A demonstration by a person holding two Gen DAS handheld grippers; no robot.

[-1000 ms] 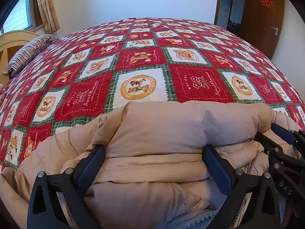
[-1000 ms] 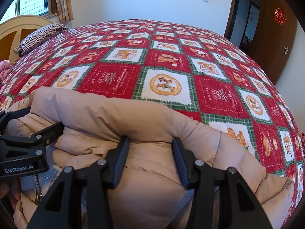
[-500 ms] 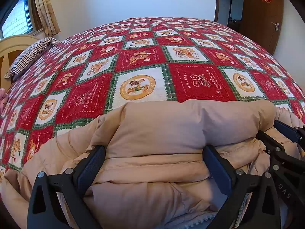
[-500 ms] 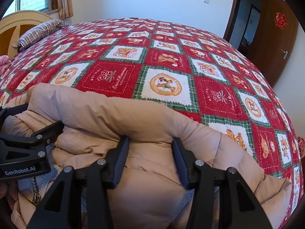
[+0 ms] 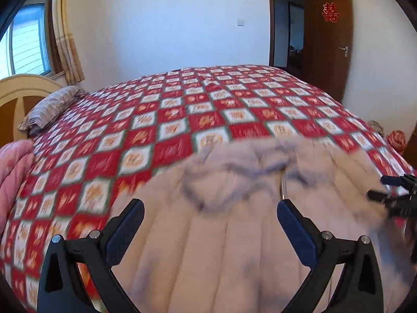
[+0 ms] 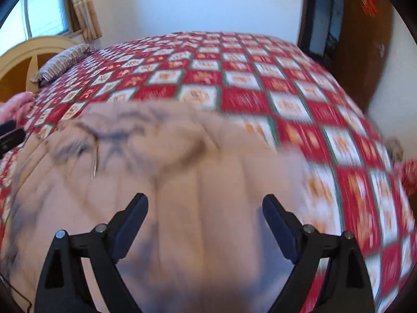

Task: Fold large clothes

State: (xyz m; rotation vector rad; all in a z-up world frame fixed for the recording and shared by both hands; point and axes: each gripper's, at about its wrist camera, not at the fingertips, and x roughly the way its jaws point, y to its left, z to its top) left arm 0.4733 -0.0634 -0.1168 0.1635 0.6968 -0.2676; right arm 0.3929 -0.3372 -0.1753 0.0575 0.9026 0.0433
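Tongs on the left (image 5: 210, 216) stand wide apart above the beige padded coat (image 5: 234, 221), nothing pressed between the pads; right tongs (image 6: 205, 210) are opening, jaws spread wide, coat below them and clear of the pads; the coat lies flat on the near part of the bed (image 5: 182, 109), on its red and white checked quilt (image 6: 234, 83), collar end toward the far side; both views are blurred; a striped pillow (image 5: 49, 109) sits by the headboard (image 6: 28, 60); a pink blanket (image 5: 13, 172) lies at the left edge.
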